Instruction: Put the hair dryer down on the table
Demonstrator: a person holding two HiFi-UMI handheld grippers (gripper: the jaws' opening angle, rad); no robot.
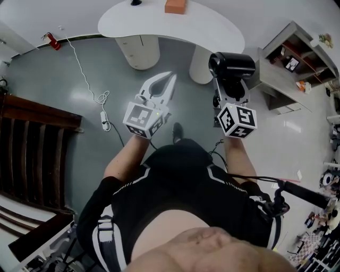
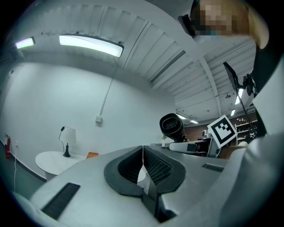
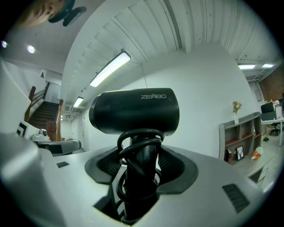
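Note:
My right gripper is shut on the handle of a black hair dryer, whose cord is wound round that handle. The dryer's barrel stands above the jaws in the right gripper view, lying crosswise, well off the floor. The left gripper is shut with nothing in it; its pads meet tip to tip. From the left gripper view the hair dryer shows to the right, nozzle toward the camera. The white curved table lies ahead of both grippers, and a little of the table shows at lower left.
An orange box and a dark lamp base stand on the table's far side. A white cable with a power strip runs over the grey floor at left. A shelf unit stands at right, a dark wooden bench at left.

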